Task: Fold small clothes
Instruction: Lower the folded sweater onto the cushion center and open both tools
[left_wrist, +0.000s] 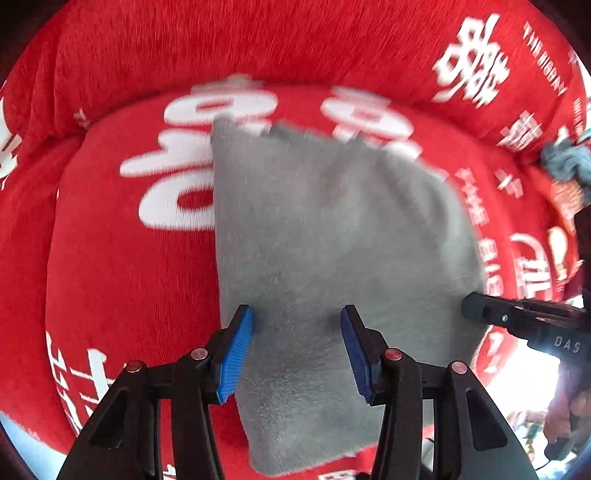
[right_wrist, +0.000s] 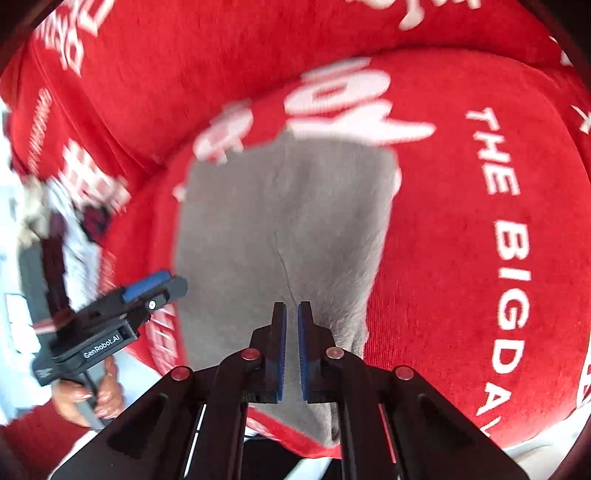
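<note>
A grey fleecy cloth lies flat on a red cushion printed with white lettering. My left gripper hangs over the cloth's near part, open, with only the cloth's surface showing between its blue pads. In the right wrist view the same grey cloth has a faint crease running toward my right gripper. Its pads are nearly together, shut, and I see nothing pinched between them. The right gripper reaches in at the cloth's right edge in the left wrist view. The left gripper sits by the cloth's left edge.
A red back cushion rises behind the seat cushion. A crumpled blue-grey garment lies at the far right. A person's hand holds the left gripper's handle. Bright floor shows past the cushion's near edge.
</note>
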